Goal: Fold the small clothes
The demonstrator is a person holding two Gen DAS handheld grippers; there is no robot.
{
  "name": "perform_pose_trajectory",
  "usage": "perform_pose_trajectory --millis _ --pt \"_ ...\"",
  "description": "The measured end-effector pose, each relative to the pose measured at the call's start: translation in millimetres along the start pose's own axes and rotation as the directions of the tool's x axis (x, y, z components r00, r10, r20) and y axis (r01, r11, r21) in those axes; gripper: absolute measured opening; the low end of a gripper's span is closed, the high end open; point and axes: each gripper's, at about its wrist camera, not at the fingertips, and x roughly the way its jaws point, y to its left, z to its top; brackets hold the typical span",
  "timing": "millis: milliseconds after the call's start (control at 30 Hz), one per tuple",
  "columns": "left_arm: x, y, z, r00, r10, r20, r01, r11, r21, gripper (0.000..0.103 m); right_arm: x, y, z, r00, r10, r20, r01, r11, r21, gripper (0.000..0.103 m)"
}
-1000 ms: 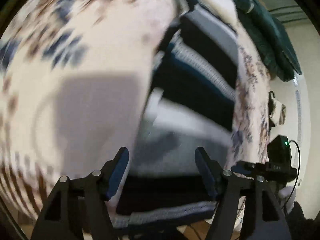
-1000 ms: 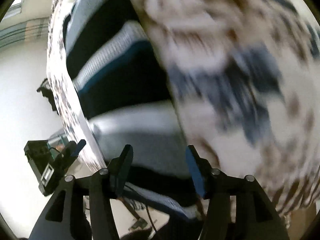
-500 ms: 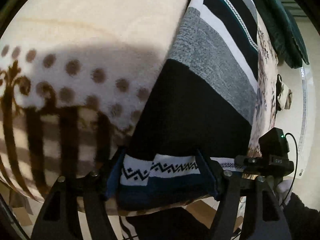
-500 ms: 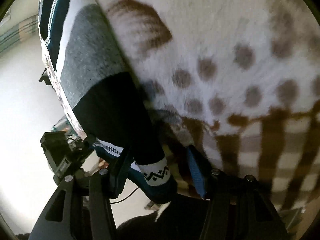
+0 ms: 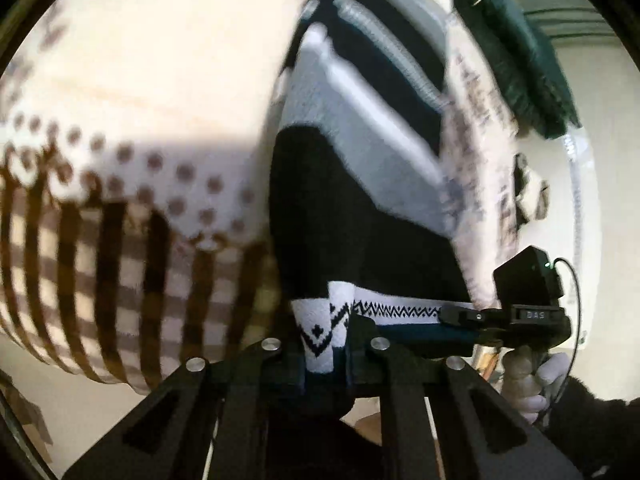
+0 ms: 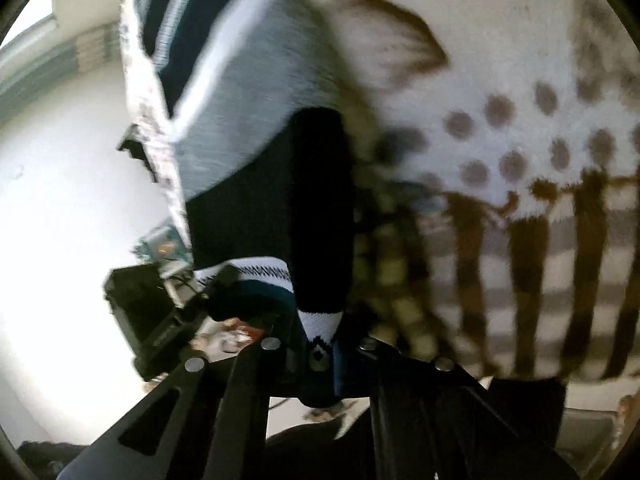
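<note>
Change: where both pairs of fingers stood spread around the hem half a second ago, now pressed together on it
Left tool: black two-finger left gripper (image 5: 325,354) pinching the white zigzag-patterned hem band of the black, grey and white striped knitted garment (image 5: 352,184)
Right tool: black two-finger right gripper (image 6: 318,354) likewise clamped on the same hem band, at its other corner
Garment position: spread flat on the cream fleece blanket with brown dots and stripes (image 5: 132,128), hem end nearest both cameras, body running away from them
Meaning for task: hem judged secured at two corners; ready to be lifted and carried over toward the far end for a fold, not yet begun
Surroundings: dark green cloth (image 5: 516,52) heaped beyond the far edge
Writing: "DAS" legible on the right gripper's body in the left wrist view; nothing else readable
Image quality: motion blur over the upper garment
</note>
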Motion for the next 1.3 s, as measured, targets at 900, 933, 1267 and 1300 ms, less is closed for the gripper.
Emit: perform_pose_trajectory --millis 900,933,1267,1300 --pt "41.3 -126.8 403.9 0.931 0.135 0.34 -0.225 0.945 0.238 0.015 -150.7 242.3 354.9 0.839 -0.205 0.505 0.305 0.944 -0.124 0.009" --pt "49.5 -126.9 407.6 0.931 0.165 0.326 -0.252 0.936 0.246 0.021 -148.4 240.2 367.2 0.84 -0.219 0.495 0.304 0.948 -0.097 0.009" --pt "85.6 -132.0 400.2 0.897 0.263 0.355 -0.372 0.882 0.289 0.043 -129.7 227.3 392.7 0.83 -0.262 0.492 0.336 0.939 -0.068 0.012" --pt "85.5 -132.5 400.3 0.896 0.265 0.357 -0.375 0.882 0.286 0.043 -130.0 226.3 393.3 0.829 -0.263 0.494 0.336 0.94 -0.063 0.012"
